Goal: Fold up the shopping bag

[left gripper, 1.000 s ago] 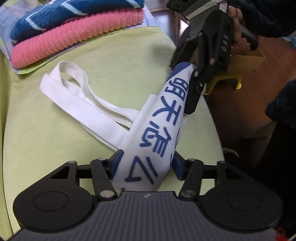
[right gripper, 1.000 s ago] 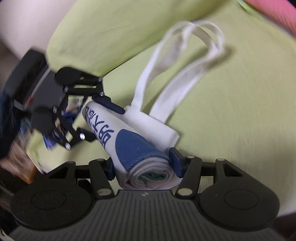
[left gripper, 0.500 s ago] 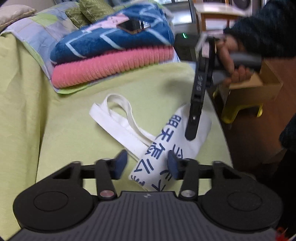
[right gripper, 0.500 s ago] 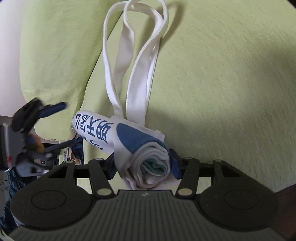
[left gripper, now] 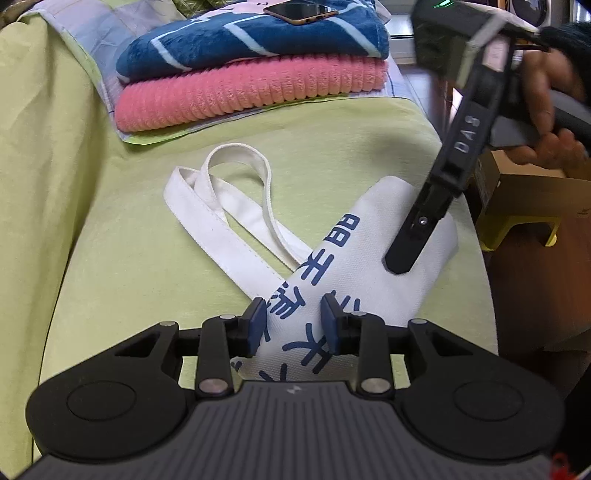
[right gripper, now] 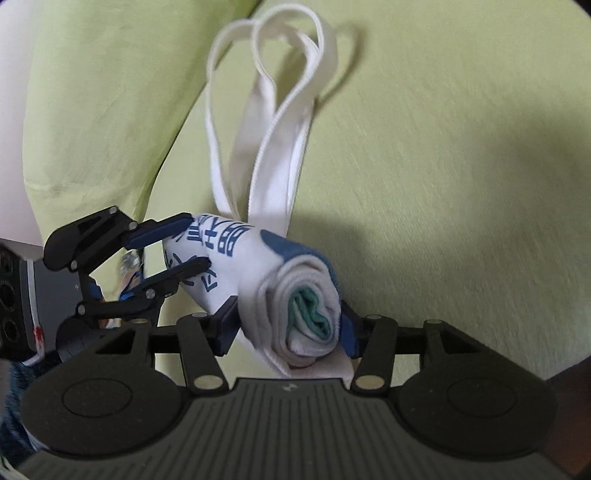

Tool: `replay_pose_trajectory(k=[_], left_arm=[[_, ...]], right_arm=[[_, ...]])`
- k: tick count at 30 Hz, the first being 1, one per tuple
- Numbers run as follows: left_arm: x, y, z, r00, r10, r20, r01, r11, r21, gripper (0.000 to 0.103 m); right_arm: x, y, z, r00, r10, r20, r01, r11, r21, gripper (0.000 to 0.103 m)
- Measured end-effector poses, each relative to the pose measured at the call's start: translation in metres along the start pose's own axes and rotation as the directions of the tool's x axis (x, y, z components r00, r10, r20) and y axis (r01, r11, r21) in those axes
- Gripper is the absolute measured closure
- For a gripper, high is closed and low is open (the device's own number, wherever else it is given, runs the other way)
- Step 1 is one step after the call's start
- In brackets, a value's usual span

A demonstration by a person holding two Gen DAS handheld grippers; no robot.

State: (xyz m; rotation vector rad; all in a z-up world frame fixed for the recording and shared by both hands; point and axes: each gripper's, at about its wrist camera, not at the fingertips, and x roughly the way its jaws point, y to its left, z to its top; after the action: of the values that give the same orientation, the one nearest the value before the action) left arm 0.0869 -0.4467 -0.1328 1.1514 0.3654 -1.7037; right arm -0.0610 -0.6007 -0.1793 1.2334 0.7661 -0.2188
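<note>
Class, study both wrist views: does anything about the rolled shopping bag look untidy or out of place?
Yes. The bag is rolled into a tight bundle, but its two white handles trail loose across the green cover, untucked. A phone also sits atop the stacked towels.

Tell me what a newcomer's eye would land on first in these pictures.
First, the rolled white shopping bag with blue lettering, lying on the yellow-green cover, its handles looped loosely beside it. Next, the right gripper around the roll's end and the left gripper straddling the other end. Behind, a phone tops folded blue and pink blankets.
</note>
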Motion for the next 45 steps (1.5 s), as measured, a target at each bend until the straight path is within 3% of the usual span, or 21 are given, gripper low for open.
replay_pose_trajectory(k=[4,5,7,10,11,12,14,16,17,20,23,32,37,42,45], left_arm=[[0.003,-0.004,0.002,1.000,0.022,0.005,-0.022,1.000,-0.001,0.067],[0.003,-0.004,0.002,1.000,0.022,0.005,-0.022,1.000,-0.003,0.067],[0.003,-0.004,0.003,1.000,0.021,0.006,-0.021,1.000,-0.005,0.067],[0.002,-0.005,0.003,1.000,0.025,0.007,-0.025,1.000,0.002,0.067],[0.002,-0.004,0.003,1.000,0.024,0.008,-0.024,1.000,0.000,0.067],[0.002,-0.004,0.003,1.000,0.022,0.009,-0.022,1.000,-0.002,0.067],[0.001,-0.004,0.002,1.000,0.020,0.011,-0.020,1.000,-0.003,0.067],[0.002,-0.005,0.002,1.000,0.016,0.015,-0.016,1.000,0.000,0.067],[0.002,-0.006,0.002,1.000,0.019,0.016,-0.020,1.000,0.004,0.067],[0.006,-0.005,0.002,1.000,0.024,0.018,-0.023,1.000,-0.009,0.067],[0.009,-0.004,0.001,0.999,0.031,0.026,-0.030,0.999,-0.025,0.067],[0.006,-0.017,0.002,0.994,0.101,0.033,-0.100,0.995,-0.021,0.068],[0.003,-0.021,0.002,0.992,0.120,0.029,-0.120,0.992,-0.026,0.068],[-0.005,-0.033,0.000,0.987,0.158,0.031,-0.159,0.986,0.051,0.068],[-0.003,-0.033,-0.001,0.987,0.158,0.027,-0.159,0.986,0.048,0.069]], right_arm=[[-0.007,0.030,-0.021,0.978,-0.145,0.150,0.169,0.972,-0.164,0.044],[-0.004,0.038,-0.028,0.967,-0.175,0.186,0.216,0.949,-0.230,0.035],[0.003,0.053,-0.042,0.938,-0.227,0.262,0.312,0.882,-0.353,0.035],[0.012,0.076,-0.063,0.880,-0.277,0.385,0.452,0.735,-0.505,0.038],[0.016,0.084,-0.070,0.858,-0.285,0.427,0.496,0.675,-0.546,0.045],[0.019,0.092,-0.077,0.834,-0.290,0.469,0.539,0.610,-0.581,0.060],[0.025,0.107,-0.092,0.784,-0.286,0.552,0.617,0.469,-0.633,0.080],[0.032,0.122,-0.106,0.730,-0.266,0.630,0.683,0.315,-0.659,0.081],[0.036,0.124,-0.110,0.715,-0.263,0.648,0.699,0.270,-0.662,0.080],[0.045,0.113,-0.110,0.714,-0.268,0.647,0.700,0.283,-0.656,0.077],[0.054,0.111,-0.098,0.725,-0.284,0.628,0.688,0.344,-0.639,0.076],[0.067,0.093,-0.098,0.729,-0.278,0.626,0.684,0.335,-0.648,0.076],[0.066,0.096,-0.100,0.727,-0.275,0.629,0.684,0.362,-0.633,0.075],[0.065,0.097,-0.100,0.733,-0.267,0.626,0.676,0.388,-0.626,0.075],[0.064,0.095,-0.099,0.739,-0.261,0.621,0.668,0.404,-0.625,0.075]])
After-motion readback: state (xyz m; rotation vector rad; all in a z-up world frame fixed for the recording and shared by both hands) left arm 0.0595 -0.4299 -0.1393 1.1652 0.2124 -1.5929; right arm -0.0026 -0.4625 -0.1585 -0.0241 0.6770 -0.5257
